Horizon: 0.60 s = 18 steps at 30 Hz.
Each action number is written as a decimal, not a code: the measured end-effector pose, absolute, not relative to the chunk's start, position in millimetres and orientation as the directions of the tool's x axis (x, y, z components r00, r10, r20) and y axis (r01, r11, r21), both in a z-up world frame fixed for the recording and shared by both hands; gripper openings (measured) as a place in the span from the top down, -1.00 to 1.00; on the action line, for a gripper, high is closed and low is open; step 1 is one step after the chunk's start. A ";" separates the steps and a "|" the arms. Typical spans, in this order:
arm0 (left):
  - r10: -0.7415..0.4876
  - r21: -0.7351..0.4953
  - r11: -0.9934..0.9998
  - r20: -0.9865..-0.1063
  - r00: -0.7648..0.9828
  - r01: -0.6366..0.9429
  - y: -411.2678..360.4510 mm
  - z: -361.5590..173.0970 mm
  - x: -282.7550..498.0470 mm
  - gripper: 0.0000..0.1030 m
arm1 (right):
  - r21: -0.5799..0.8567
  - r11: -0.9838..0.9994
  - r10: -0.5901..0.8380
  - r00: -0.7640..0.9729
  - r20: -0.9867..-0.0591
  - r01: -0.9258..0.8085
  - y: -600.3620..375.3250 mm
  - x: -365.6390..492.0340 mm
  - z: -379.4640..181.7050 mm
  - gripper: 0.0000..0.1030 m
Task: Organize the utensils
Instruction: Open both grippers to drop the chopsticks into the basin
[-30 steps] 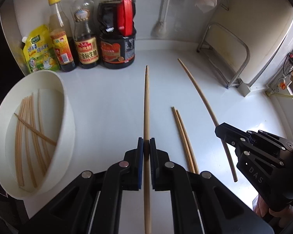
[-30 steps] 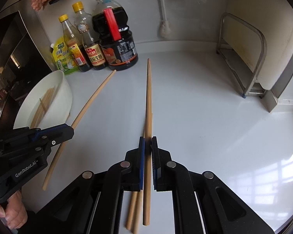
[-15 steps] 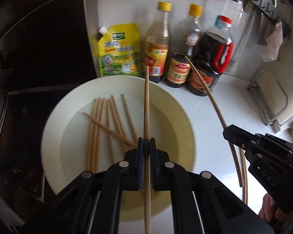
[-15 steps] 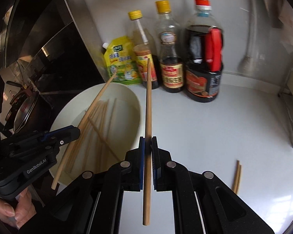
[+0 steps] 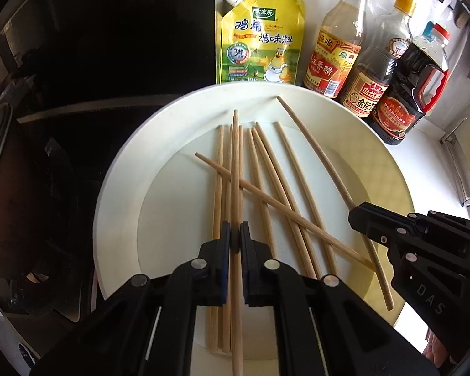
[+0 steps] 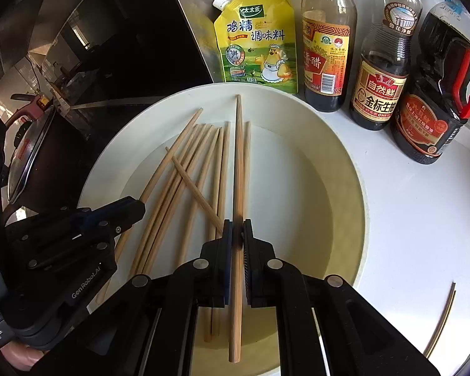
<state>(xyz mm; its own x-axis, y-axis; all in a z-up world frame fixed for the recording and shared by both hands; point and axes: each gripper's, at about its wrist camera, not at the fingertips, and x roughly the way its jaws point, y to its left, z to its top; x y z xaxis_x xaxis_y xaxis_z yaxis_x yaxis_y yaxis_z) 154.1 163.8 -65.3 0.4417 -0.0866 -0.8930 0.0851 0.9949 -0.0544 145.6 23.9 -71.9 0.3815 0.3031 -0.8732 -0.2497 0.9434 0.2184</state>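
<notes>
My left gripper (image 5: 234,238) is shut on a wooden chopstick (image 5: 235,169) and holds it over the white round basin (image 5: 125,169), which has several chopsticks lying in it (image 5: 266,169). My right gripper (image 6: 237,235) is shut on another chopstick (image 6: 238,156), also over the basin (image 6: 344,163). In the left wrist view the right gripper (image 5: 354,216) shows at the right with its chopstick (image 5: 313,144). In the right wrist view the left gripper (image 6: 138,208) shows at the left with its chopstick (image 6: 172,153). Two chopsticks (image 6: 441,319) lie on the counter at the right.
A yellow seasoning pouch (image 5: 260,37) and three sauce bottles (image 5: 369,72) stand right behind the basin against the wall. A dark stove top with a pot (image 6: 31,156) is to the left. White counter (image 6: 423,219) extends to the right.
Both grippers, each with its chopstick, have moved from the counter leftward and forward to over the basin, now lower and closer above the chopsticks inside.
</notes>
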 end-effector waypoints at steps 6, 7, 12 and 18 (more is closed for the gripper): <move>-0.106 -0.089 0.994 -0.895 0.432 0.060 170.3 -67.0 154.7 0.74 | 0.216 0.947 0.297 0.389 -0.872 -0.240 21.3 144.1 -69.0 0.71; -0.103 -0.087 0.995 -0.892 0.440 0.057 171.1 -65.5 153.9 0.61 | 0.213 0.948 0.295 0.395 -0.870 -0.238 19.9 142.1 -67.7 0.71; -0.097 -0.085 0.995 -0.881 0.463 0.047 175.9 -56.8 150.8 0.44 | 0.219 0.951 0.292 0.414 -0.862 -0.216 11.7 131.7 -61.4 0.71; -0.105 -0.085 0.994 -0.875 0.472 0.063 173.5 -49.9 141.6 0.44 | 0.222 0.957 0.284 0.435 -0.855 -0.189 -0.3 116.5 -53.3 0.71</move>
